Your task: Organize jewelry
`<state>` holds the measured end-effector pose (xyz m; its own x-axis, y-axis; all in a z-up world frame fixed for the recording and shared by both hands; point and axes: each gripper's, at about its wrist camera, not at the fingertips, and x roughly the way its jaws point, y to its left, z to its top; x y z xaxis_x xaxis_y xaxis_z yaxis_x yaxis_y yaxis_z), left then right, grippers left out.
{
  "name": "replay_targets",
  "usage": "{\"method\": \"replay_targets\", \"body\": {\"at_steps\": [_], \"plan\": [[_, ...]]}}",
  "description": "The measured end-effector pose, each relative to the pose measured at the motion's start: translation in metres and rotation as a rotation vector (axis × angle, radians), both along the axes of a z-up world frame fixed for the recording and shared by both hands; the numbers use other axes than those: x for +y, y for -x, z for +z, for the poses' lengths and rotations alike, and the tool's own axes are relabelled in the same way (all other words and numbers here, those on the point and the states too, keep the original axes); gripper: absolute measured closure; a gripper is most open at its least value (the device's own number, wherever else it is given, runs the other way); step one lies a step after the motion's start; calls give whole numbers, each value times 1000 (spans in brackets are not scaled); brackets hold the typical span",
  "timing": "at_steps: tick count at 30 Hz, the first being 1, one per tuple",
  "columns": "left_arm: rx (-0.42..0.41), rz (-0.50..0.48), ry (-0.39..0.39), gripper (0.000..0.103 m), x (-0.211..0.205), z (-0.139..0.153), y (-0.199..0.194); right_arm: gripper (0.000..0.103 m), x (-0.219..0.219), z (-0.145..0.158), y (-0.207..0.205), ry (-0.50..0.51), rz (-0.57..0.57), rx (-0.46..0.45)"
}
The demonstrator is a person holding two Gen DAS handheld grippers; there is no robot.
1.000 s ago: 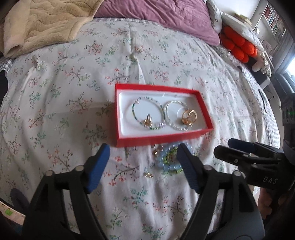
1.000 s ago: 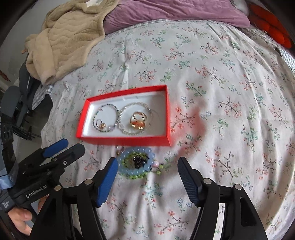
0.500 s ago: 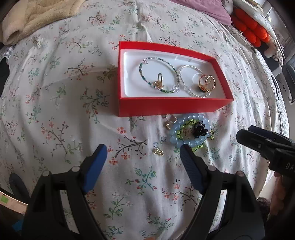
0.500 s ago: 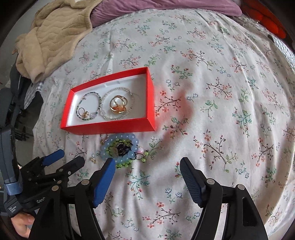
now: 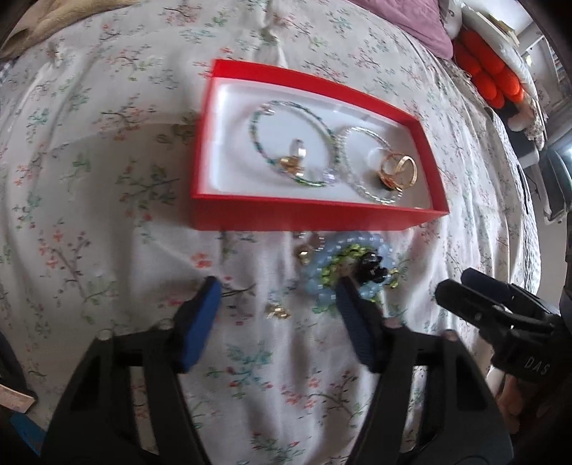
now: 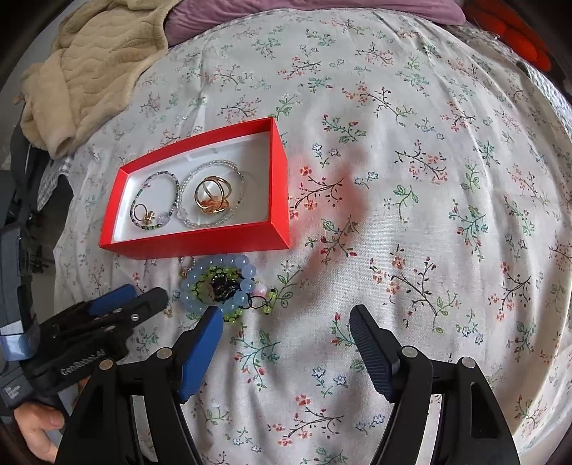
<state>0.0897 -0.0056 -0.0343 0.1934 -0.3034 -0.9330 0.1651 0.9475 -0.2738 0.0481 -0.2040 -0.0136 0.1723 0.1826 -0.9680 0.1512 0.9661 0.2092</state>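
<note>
A red box (image 5: 314,216) (image 6: 200,241) with a white lining lies on the floral bedspread. It holds two thin bead bracelets and gold rings (image 5: 398,171) (image 6: 212,195). In front of it lies a pile with a pale blue bead bracelet (image 5: 321,286) (image 6: 218,263), a green bead one and a black piece. A small gold earring (image 5: 279,313) lies left of the pile. My left gripper (image 5: 277,286) (image 6: 143,295) is open, its fingers either side of the earring. My right gripper (image 6: 286,316) (image 5: 461,282) is open and empty, just right of the pile.
A beige blanket (image 6: 89,68) and a purple pillow (image 6: 321,5) lie at the head of the bed. An orange cushion (image 5: 493,77) sits at the right edge.
My left gripper has moved down and forward, so the earring now sits between its fingers. The right gripper has drawn nearer to the bed. The jewelry has not moved.
</note>
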Motion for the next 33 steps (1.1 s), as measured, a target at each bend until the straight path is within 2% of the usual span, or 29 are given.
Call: {"method": "replay_targets", "body": {"at_steps": [5, 14, 20, 33], "plan": [[10, -22, -15, 70, -18, -9, -2, 28, 1, -2, -1, -2, 2, 5], [6, -48, -22, 88, -35, -17, -6, 28, 1, -3, -1, 2, 5, 7], [-5, -55, -11, 91, -36, -13, -3, 28, 0, -4, 0, 4, 2, 9], [-118, -112, 129, 91, -40, 34, 13, 28, -4, 0, 1, 7, -6, -3]]}}
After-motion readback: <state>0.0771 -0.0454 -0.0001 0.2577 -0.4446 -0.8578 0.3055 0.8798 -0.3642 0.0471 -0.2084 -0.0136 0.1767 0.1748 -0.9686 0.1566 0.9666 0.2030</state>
